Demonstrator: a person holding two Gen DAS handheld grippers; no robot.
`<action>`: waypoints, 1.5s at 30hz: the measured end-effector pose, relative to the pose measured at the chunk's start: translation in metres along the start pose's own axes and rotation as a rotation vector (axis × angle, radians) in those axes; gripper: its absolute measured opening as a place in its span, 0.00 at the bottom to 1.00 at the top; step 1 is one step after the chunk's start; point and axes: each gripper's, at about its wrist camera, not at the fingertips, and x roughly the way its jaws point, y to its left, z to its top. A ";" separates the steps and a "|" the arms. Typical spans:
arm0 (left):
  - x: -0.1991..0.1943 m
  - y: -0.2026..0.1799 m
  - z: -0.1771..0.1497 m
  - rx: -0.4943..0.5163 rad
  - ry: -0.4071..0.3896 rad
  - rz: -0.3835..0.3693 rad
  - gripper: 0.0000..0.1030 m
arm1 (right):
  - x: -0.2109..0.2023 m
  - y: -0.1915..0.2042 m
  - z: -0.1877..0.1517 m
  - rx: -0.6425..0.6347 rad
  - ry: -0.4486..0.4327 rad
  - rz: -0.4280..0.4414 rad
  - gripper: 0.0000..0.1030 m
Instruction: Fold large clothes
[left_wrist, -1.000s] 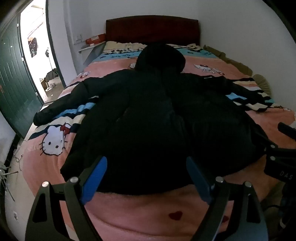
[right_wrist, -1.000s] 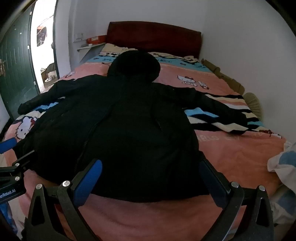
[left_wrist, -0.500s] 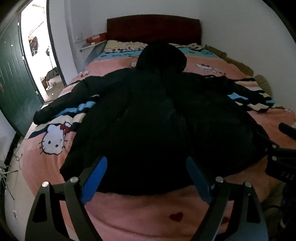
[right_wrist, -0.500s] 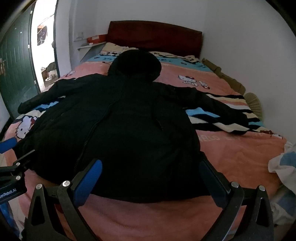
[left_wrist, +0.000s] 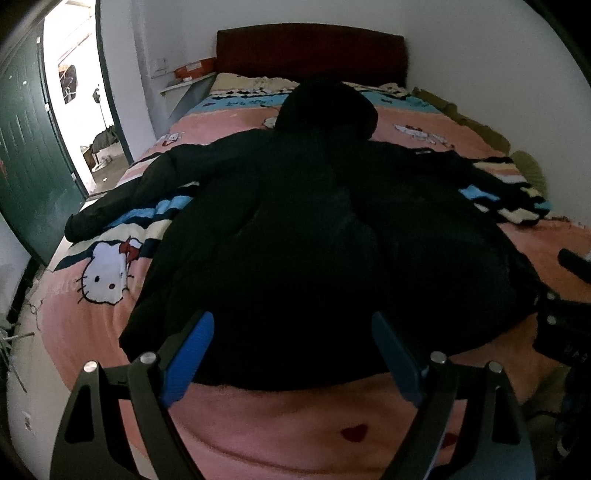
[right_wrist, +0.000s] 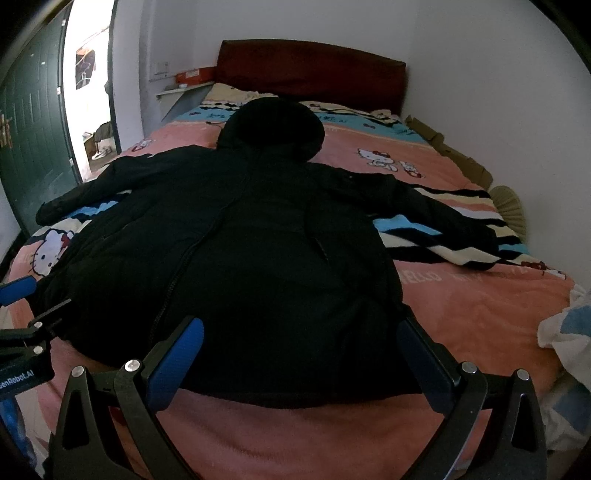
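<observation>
A large black padded hooded jacket (left_wrist: 295, 236) lies spread flat on the pink cartoon-printed bed cover (left_wrist: 280, 428). It fills the middle of both frames. Its long axis runs from the hem, low in the frame, up to the round hood (right_wrist: 271, 131) near the dark red headboard (right_wrist: 314, 70) at the top. The two sleeves stretch out across this axis, one toward the left edge of the frame and one toward the right edge.

The left gripper (left_wrist: 291, 354) hangs just before the hem with its blue-padded jaws wide apart and nothing between them. The right gripper (right_wrist: 301, 358) is in the same state, wide and empty, and also just before the hem. So the jacket lies straight ahead of both tools, hem end nearest.

In the left wrist view the left sleeve (left_wrist: 125, 199) ends at the left middle of the frame, so the left gripper seems nearer to it. In the right wrist view the right sleeve (right_wrist: 447, 218) ends at the right middle, on the striped part of the cover, nearer to the right gripper. A first fold probably starts from a sleeve or a side of the hem.
</observation>
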 end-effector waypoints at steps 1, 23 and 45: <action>0.001 0.002 0.001 -0.006 0.002 -0.005 0.85 | 0.000 0.000 0.000 0.001 0.000 0.001 1.00; 0.020 0.021 0.010 -0.068 0.041 -0.033 0.85 | 0.020 0.000 0.012 0.000 0.024 0.017 1.00; 0.025 0.008 0.021 -0.072 0.070 0.032 0.85 | 0.036 -0.006 0.013 0.025 0.031 0.099 1.00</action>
